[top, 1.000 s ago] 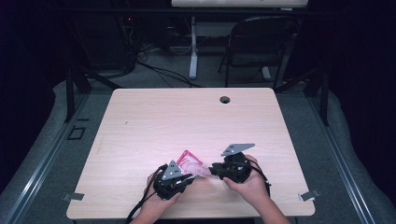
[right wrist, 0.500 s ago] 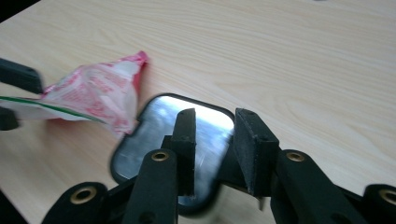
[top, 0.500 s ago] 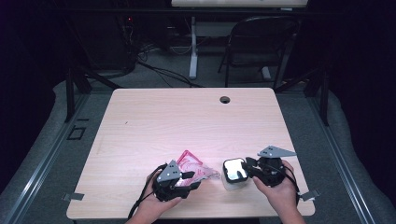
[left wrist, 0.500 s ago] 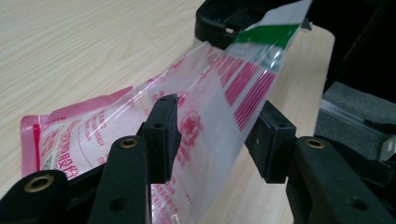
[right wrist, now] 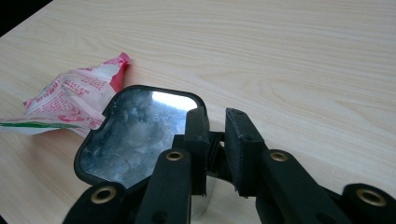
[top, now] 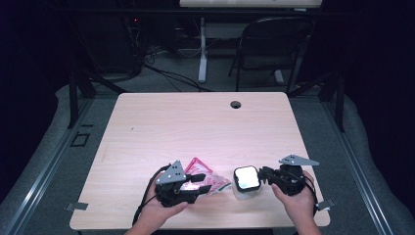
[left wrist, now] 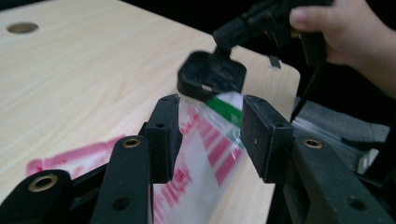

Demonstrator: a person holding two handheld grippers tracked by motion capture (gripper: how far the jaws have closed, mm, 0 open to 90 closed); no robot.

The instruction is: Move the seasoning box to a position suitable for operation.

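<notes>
Black-rimmed, the lid point(top: 246, 178) sits pinched at its tab in our right gripper point(top: 266, 176), its jaws just narrowed, while the left gripper point(top: 195, 185), half open, straddles the bag point(top: 211, 182) on the worktop point(top: 195, 127); next we likely regrip the bag.

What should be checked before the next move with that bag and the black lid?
1. Right gripper holds black lid: ok; its jaws have just been closing on the lid's edge.
2. Left gripper holds bag: not ok; its jaws have just been opening and stand apart around it.
3. Lid apart from bag: cannot tell.
4. Bag's mouth open: cannot tell.
</notes>
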